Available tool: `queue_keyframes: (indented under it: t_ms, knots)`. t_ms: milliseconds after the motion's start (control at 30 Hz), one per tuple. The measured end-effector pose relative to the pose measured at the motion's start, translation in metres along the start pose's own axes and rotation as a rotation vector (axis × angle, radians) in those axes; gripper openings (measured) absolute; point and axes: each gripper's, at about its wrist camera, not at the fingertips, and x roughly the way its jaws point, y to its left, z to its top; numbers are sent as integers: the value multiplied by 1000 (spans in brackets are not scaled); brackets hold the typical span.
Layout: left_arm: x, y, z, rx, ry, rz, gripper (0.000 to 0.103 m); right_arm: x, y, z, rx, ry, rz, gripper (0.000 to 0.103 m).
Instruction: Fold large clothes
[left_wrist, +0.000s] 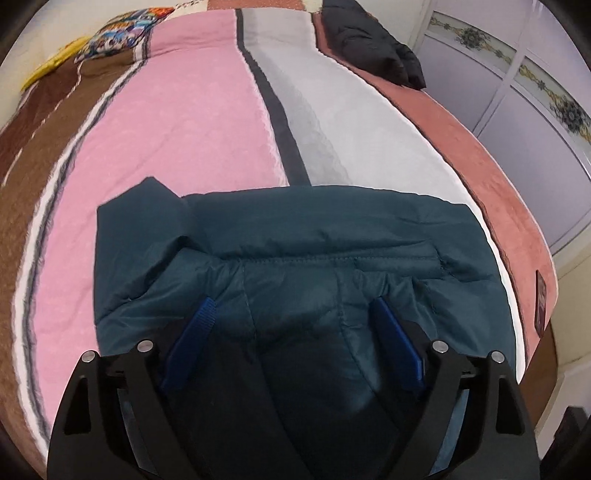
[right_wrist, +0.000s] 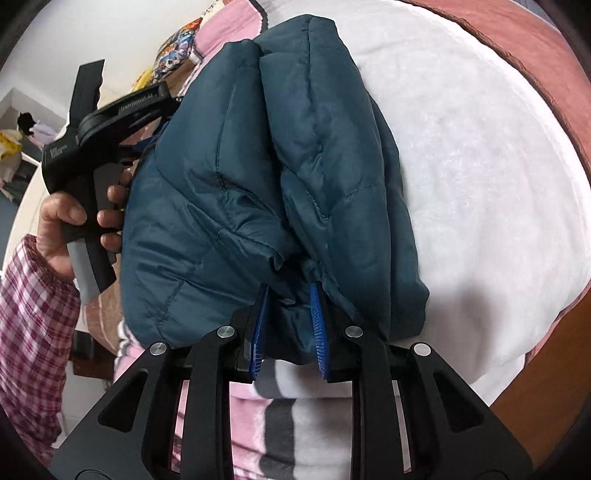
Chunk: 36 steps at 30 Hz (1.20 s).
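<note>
A teal puffer jacket (left_wrist: 314, 236), folded into a bulky bundle, lies on the striped blanket (left_wrist: 192, 122) near the bed's front edge. My left gripper (left_wrist: 293, 301) stands wide open astride the bundle's near part, padded fabric bulging between its blue pads. In the right wrist view the jacket (right_wrist: 295, 147) rests on the blanket's white stripe (right_wrist: 461, 166). My right gripper (right_wrist: 290, 288) is shut on a bunched edge of the jacket, pinched between its ribbed blue pads. A hand (right_wrist: 62, 218) holds the left gripper's handle at the jacket's left side; that gripper's fingers are hidden behind the fabric.
A black garment (left_wrist: 369, 40) lies at the bed's far right corner. A colourful pillow (left_wrist: 118, 33) and a yellow item (left_wrist: 51, 62) sit at the far left. Pale wardrobe doors (left_wrist: 517, 110) stand beyond the bed's right edge. A plaid sleeve (right_wrist: 33, 295) is at the left.
</note>
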Motion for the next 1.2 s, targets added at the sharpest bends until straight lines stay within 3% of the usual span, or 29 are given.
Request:
queue_keyframes:
  t_ms: [133, 500, 600, 700, 833, 933, 1067, 1200]
  knots:
    - [8, -1, -4, 20, -20, 13, 86, 12, -1, 5, -6, 0, 9, 19]
    - [13, -3, -9, 29, -45, 31, 86, -7, -8, 5, 15, 2, 37, 18]
    - [0, -2, -11, 33, -62, -6, 86, -5, -15, 7, 19, 6, 36, 18]
    - [-33, 5, -22, 30, -93, -87, 86, -4, -17, 6, 30, 4, 47, 18]
    - [-71, 17, -50, 41, -133, -115, 86, -5, -15, 6, 26, 3, 46, 18]
    - [-84, 31, -78, -5, -129, -142, 86, -4, -15, 6, 23, 6, 57, 18]
    - [-60, 46, -101, -80, -54, -78, 86, -2, -19, 6, 17, 16, 74, 18]
    - [-39, 60, -102, -205, -15, -128, 95, -2, -19, 8, 2, 27, 66, 18]
